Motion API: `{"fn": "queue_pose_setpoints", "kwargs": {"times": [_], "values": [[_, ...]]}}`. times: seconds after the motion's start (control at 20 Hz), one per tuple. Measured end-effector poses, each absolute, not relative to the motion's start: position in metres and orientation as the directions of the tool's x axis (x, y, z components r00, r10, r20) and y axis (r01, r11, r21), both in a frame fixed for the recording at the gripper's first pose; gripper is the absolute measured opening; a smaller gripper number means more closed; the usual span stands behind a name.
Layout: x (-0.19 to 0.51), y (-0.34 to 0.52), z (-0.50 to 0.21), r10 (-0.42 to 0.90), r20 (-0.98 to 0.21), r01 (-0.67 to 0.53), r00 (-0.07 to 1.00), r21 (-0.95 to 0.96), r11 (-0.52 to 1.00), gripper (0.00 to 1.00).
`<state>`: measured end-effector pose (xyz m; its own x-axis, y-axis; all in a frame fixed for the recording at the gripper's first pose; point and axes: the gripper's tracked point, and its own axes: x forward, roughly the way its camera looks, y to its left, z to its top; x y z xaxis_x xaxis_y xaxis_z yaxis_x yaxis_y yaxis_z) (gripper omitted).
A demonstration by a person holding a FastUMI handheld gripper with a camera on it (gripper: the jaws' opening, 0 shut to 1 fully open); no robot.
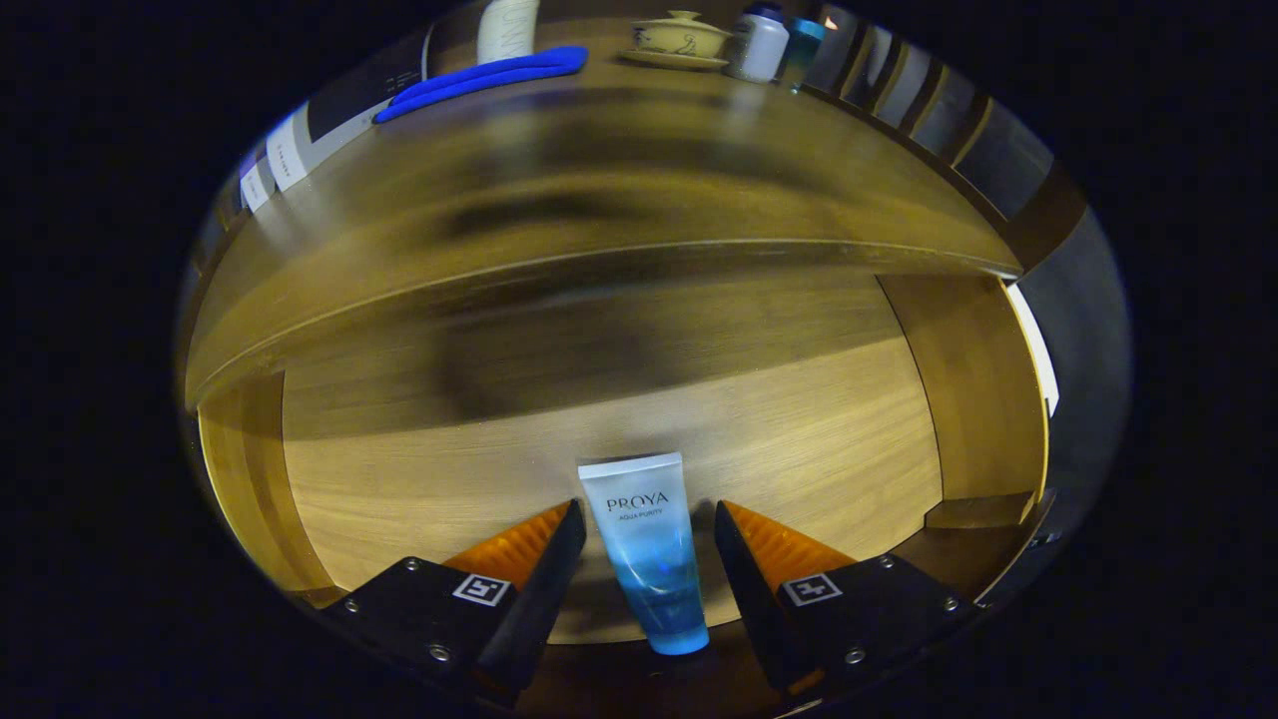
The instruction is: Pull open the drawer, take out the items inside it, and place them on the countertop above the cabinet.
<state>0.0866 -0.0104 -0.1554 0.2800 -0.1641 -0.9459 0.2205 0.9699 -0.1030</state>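
- The drawer (599,439) is pulled open, and the gripper (649,539) looks down into it from above; its wooden floor is bare apart from one item.
- That item is a blue-and-white tube (647,554). It lies flat on the drawer floor near the front, with its wide crimped end pointing toward the countertop and its cap end toward the camera.
- The gripper's fingers (534,554) are apart, one on each side of the tube. A narrow gap shows between each pad and the tube's sides, so neither seems to press on it yet.
- Judged from this, the opening step is done and the step in hand is the pick: the tube is bracketed but not yet clamped.
- The next move calls for closing the fingers squarely on the tube's body. A soft tube may squash or slip, so a grip near its middle looks safest. Then lift it clear of the drawer's front edge.
- The countertop (619,170) lies beyond the tube, above the drawer's back edge. It already carries a blue cloth (489,78), a lidded cup on a saucer (679,40) and a white bottle (757,42).
- The bare wood on the near side of those things, closer to the tube, looks the likeliest spot to set it down.
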Motion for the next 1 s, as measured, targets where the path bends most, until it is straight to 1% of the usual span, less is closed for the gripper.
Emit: {"fn": "queue_pose_setpoints", "kwargs": {"times": [0.25,0.4,0.5,0.6,0.75,0.85,0.95,1.0], "values": [[0.088,-0.008,-0.16,-0.107,-0.955,0.267,0.278,-0.03,0.963,0.8],[0.088,-0.007,-0.16,-0.105,-0.954,0.27,0.281,-0.027,0.963,0.77],[0.088,-0.005,-0.165,-0.101,-0.953,0.262,0.285,-0.024,0.965,0.72],[0.087,-0.004,-0.16,-0.103,-0.951,0.274,0.291,-0.02,0.961,0.64],[0.088,-0.005,-0.158,-0.118,-0.945,0.29,0.305,-0.026,0.957,0.58],[0.091,-0.006,-0.157,-0.119,-0.936,0.289,0.331,-0.019,0.957,0.55],[0.103,-0.003,-0.149,-0.102,-0.91,0.29,0.403,0.021,0.957,0.53],[0.105,-0.008,-0.144,-0.116,-0.897,0.295,0.427,0.017,0.955,0.51]]}}
